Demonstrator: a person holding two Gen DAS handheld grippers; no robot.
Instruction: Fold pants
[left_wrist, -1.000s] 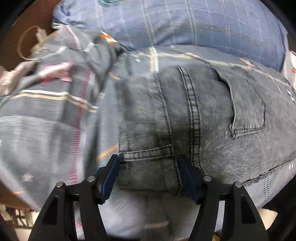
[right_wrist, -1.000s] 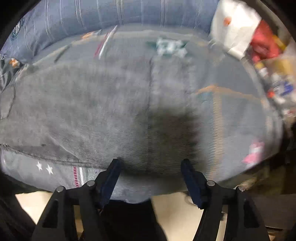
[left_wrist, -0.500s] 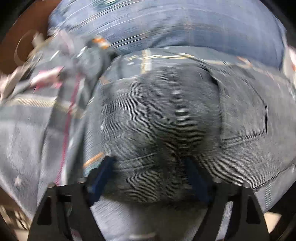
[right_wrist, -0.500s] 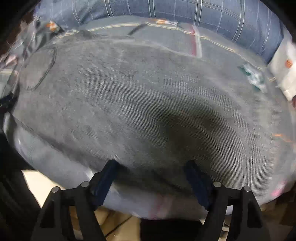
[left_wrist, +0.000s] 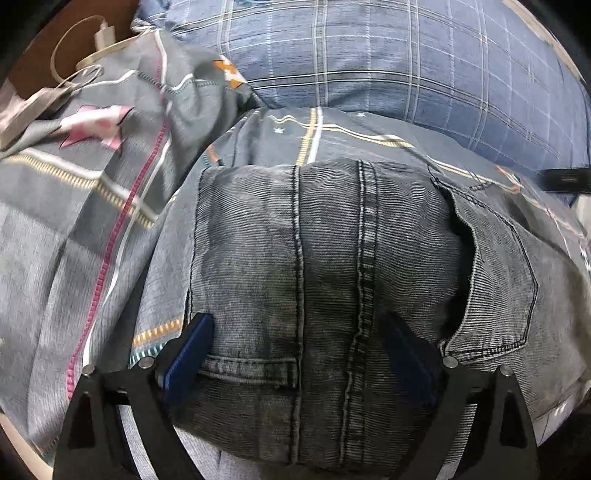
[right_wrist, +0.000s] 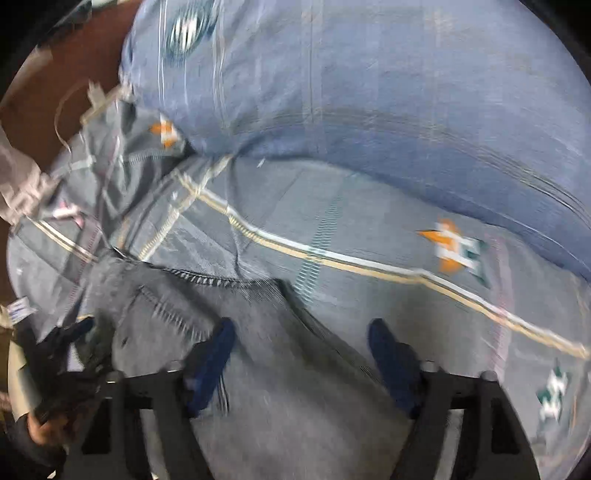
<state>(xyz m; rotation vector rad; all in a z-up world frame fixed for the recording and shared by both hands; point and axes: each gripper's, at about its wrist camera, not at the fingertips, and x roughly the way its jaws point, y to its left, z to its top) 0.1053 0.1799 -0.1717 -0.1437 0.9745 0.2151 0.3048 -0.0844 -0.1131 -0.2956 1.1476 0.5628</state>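
on patterned bedsheet (left_wrist: 110, 206), faded ribbed-denim pants (left_wrist: 295, 251)

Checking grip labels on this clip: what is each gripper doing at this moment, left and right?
Left gripper: jaws opening, wide over the jeans, pads not pressing.
Right gripper: jaws closing over the jeans' edge, no clamp visible; picture blurred.

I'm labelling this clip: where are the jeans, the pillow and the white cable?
jeans (left_wrist: 332, 258): left wrist view, centre seam area.
pillow (left_wrist: 406, 66): left wrist view, plaid cover.
white cable (left_wrist: 59, 55): left wrist view, looped part.
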